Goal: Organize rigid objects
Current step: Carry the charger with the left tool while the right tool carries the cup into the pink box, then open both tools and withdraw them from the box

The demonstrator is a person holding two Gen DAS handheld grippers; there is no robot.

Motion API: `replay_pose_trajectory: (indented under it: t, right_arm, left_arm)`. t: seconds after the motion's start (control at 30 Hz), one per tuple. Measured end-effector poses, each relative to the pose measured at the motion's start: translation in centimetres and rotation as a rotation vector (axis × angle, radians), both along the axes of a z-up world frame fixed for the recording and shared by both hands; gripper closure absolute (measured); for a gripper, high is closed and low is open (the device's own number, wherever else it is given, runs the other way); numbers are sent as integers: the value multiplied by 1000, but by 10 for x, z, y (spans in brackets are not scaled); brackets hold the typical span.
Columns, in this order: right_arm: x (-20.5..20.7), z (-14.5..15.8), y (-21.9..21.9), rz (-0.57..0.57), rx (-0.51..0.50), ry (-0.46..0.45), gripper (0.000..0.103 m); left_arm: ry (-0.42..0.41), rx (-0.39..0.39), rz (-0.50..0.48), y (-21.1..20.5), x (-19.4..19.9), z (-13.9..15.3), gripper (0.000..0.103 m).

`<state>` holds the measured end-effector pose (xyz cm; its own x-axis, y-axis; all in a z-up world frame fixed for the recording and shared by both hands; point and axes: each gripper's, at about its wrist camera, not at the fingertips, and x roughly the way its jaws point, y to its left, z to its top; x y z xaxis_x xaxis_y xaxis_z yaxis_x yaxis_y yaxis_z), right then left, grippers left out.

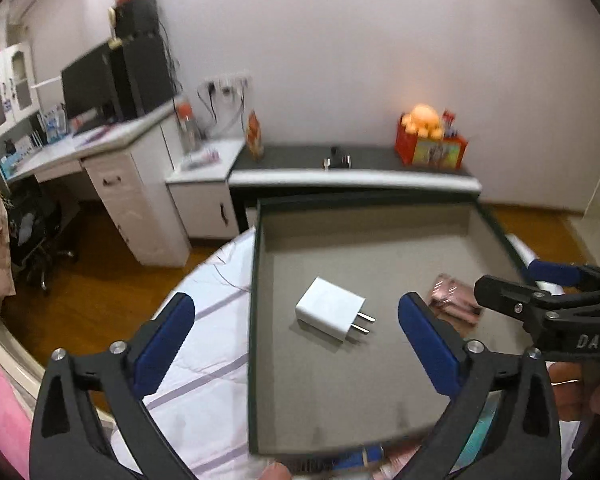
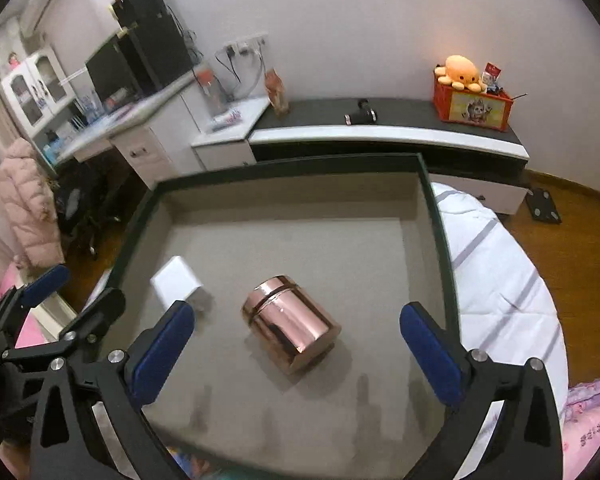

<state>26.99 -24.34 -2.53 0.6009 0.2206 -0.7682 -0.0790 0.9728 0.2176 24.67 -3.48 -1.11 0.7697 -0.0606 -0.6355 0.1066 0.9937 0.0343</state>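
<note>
A shallow box (image 1: 256, 280) with a dark green rim and grey floor lies on a white bed. A white plug charger (image 1: 332, 312) lies inside it, prongs to the right. A rose-gold metal tin (image 2: 290, 322) lies on its side in the box (image 2: 436, 216); in the left wrist view it (image 1: 456, 300) is partly hidden. My left gripper (image 1: 296, 336) is open and empty, above the charger. My right gripper (image 2: 296, 344) is open and empty, straddling the tin from above. The charger also shows in the right wrist view (image 2: 176, 282). Each gripper appears in the other's view: the right one (image 1: 540, 292), the left one (image 2: 72, 296).
The white bed cover with purple stripes (image 2: 500, 280) surrounds the box. Beyond it are wooden floor (image 1: 88, 280), a white desk (image 1: 120, 168) with a monitor, a low dark-topped cabinet (image 2: 380, 120) with an orange crate and plush toy (image 2: 460, 74), and a pink coat (image 2: 24, 204).
</note>
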Motion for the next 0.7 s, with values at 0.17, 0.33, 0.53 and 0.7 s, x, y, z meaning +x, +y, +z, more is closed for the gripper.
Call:
replay_pose_trajectory:
  t: [0.17,0.33,0.53,0.7]
  right_arm:
    - [-54,32,2,-10,-9,-103,0]
    - [-109,52,-1,-38,-3,-189,0]
    - [-188,58,-6,-92,-19,-286,0]
    - [-234,50,-9,-144,-42,-322,0]
  left_arm:
    - [-78,-21,12,11,-48,23,0]
    - [-125,-36,27,26,-102,34,0]
    - [-153,-46,59,40,-156,31,0]
    - [-167,-47,91,45,-192,20,0]
